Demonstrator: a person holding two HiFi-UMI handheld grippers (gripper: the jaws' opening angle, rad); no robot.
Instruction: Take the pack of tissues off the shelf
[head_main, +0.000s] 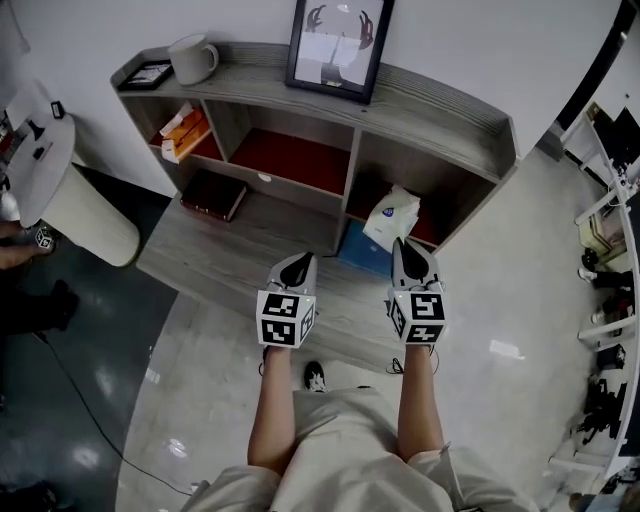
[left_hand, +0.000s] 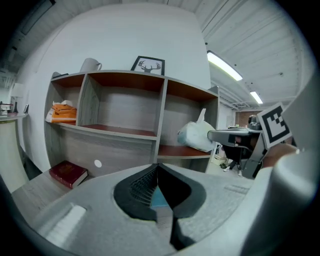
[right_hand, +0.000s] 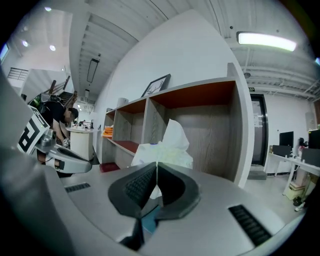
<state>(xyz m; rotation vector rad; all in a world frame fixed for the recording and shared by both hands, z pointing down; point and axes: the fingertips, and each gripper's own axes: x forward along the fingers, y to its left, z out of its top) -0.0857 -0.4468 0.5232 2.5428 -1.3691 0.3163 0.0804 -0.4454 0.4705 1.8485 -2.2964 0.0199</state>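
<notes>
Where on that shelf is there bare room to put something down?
The middle compartment is bare, between the orange things and the pack of tissues. The lower ledge is free between the red book and the blue thing. Crowded: the top, with mug and framed picture, and the right compartment, where the right gripper grips the pack.

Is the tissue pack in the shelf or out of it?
In. The tissue pack sits on the red board of the shelf's right compartment; the right gripper, fingers together, seems to pinch its front.
</notes>
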